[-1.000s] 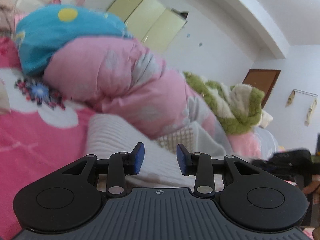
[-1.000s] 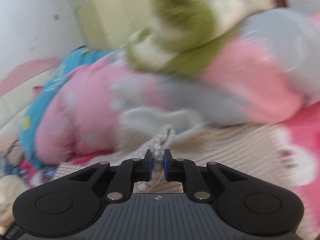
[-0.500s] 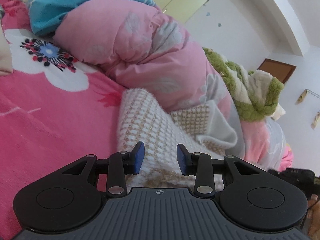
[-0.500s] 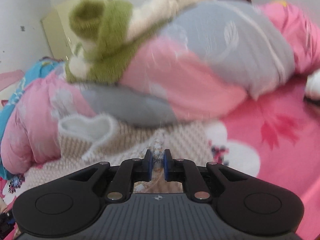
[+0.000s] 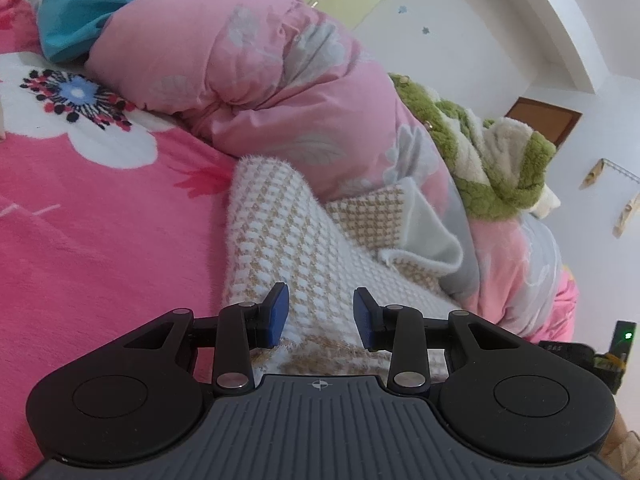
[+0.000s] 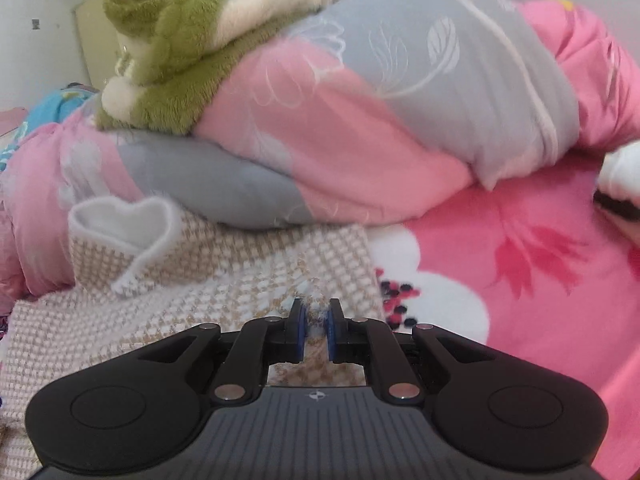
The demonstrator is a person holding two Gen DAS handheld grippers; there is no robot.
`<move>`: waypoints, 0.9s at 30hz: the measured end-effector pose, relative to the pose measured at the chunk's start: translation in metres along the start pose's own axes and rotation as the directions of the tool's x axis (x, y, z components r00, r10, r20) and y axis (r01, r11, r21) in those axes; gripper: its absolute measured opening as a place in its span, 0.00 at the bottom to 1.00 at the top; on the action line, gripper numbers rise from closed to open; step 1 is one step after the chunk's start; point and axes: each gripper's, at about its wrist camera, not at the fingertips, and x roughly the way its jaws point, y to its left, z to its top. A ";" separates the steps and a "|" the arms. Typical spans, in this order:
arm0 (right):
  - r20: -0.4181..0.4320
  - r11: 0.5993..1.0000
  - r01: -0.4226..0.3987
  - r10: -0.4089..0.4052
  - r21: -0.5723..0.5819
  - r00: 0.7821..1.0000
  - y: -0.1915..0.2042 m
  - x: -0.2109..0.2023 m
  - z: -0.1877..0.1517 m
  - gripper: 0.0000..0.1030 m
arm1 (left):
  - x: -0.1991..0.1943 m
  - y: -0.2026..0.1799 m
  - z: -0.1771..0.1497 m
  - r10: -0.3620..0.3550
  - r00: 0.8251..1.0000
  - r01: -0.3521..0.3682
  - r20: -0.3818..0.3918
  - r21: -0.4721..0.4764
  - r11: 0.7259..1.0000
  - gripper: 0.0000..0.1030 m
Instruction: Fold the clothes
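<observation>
Beige-and-white knit sweater [image 5: 304, 248] lies on the pink floral blanket [image 5: 100, 240], its far edge against the pink-and-grey quilt [image 5: 256, 64]. Right gripper [image 6: 315, 330]: jaws nearly closed, pinching a fold of the knit. Left gripper [image 5: 319, 316]: jaws apart over the sweater, pads gripping nothing.

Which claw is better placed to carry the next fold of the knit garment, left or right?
Right, probably. The right claw is already pinched on a bunched bit of the beige-and-white knit garment, so it can carry that edge over. The left claw stands open above the knit, gripping nothing.
</observation>
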 end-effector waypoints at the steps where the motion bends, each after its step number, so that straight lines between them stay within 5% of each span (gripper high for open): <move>1: -0.015 1.000 0.014 -0.014 -0.005 1.000 -0.003 0.004 -0.004 0.10 | 0.000 -0.001 0.000 -0.004 1.000 0.004 -0.003 0.003 1.000 0.34; 5: -0.053 0.999 0.043 -0.042 0.004 0.998 -0.014 0.017 -0.022 0.09 | 0.000 -0.004 -0.002 -0.007 1.000 0.007 -0.004 0.020 1.000 0.34; 11: 0.049 0.999 0.039 -0.038 -0.021 0.998 -0.007 -0.005 -0.010 0.09 | 0.004 -0.007 -0.003 -0.016 1.000 0.017 -0.025 0.043 0.999 0.34; 16: -0.029 0.997 0.067 -0.069 -0.037 0.997 -0.017 0.011 -0.026 0.10 | 0.008 -0.009 -0.006 -0.001 0.999 0.005 -0.048 0.064 0.998 0.34; 21: 0.001 1.000 0.021 -0.021 -0.022 1.000 -0.018 -0.003 -0.006 0.32 | 0.010 -0.009 -0.007 0.003 0.999 0.000 -0.052 0.066 0.998 0.34; 27: -0.059 1.000 -0.018 0.017 -0.018 0.998 -0.018 0.027 0.013 0.35 | 0.011 -0.010 -0.007 0.004 0.999 0.000 -0.053 0.076 0.997 0.34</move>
